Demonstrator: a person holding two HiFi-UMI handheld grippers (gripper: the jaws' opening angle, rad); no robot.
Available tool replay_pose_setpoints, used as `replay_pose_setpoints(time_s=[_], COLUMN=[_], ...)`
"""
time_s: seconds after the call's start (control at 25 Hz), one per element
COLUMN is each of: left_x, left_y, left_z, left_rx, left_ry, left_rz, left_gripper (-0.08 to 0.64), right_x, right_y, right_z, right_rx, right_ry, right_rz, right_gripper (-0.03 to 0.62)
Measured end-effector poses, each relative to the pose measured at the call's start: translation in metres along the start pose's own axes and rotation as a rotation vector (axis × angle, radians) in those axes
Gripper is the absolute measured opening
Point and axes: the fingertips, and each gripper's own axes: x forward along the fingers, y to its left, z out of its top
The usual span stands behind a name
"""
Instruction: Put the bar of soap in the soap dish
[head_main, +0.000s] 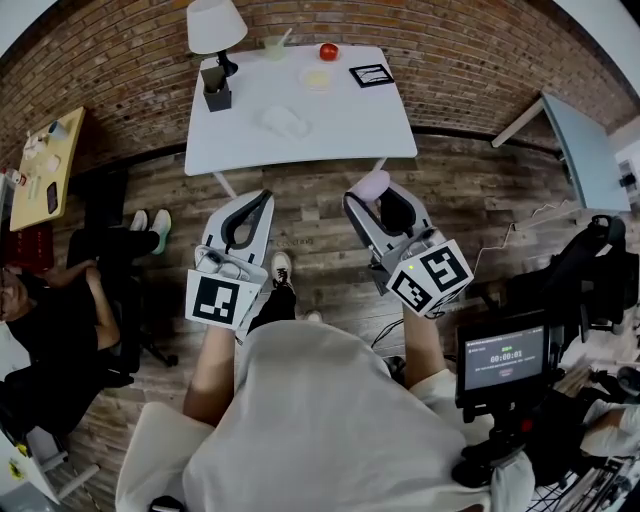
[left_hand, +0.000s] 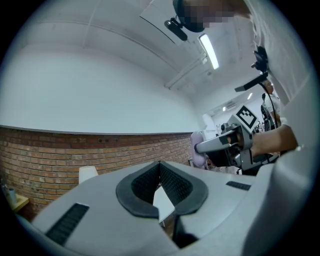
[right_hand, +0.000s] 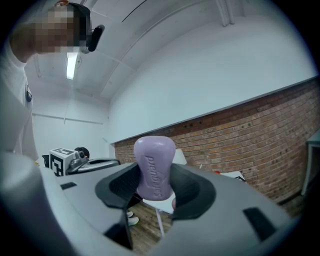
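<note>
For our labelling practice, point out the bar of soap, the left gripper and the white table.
bar of soap (right_hand: 154, 167), right gripper view, its lettered purple face.
left gripper (left_hand: 160, 167), left gripper view, where its tips meet.
white table (head_main: 350, 125), head view, bare tabletop.

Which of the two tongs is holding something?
The right tongs: they clamp the purple soap. The left tongs are shut on nothing.

Bar of soap (right_hand: 154, 167): lilac, rounded corners, embossed lettering on its face. Stands on end, clamped between the jaws of the right gripper (head_main: 372, 197), short of the table's (head_main: 345, 125) near edge. Soap dish (head_main: 283, 122): pale, shallow, mid-table; detail too small to tell.
</note>
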Motion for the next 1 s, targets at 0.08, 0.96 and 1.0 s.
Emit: replay_pose_setpoints(time_s=[0.08, 0.96, 1.0], left_x=[0.014, 0.112, 0.115], left_y=[0.014, 0.127, 0.132], left_z=[-0.005, -0.029, -0.031], left_rx=[-0.002, -0.001, -0.001], left_ry=[0.003, -0.015, -0.013], left_rz=[0.000, -0.020, -0.021], left_gripper=[0.006, 0.006, 0.006], right_x=[0.016, 0.140, 0.146], right_y=[-0.011, -0.082, -0.085], right_z=[0.001, 0.015, 0.015], right_rx=[0.002, 0.003, 0.003], right_ry=[0.005, 0.014, 0.016], right_rz=[-0.001, -0.046, -0.048], right_gripper=[0.195, 0.195, 0.195])
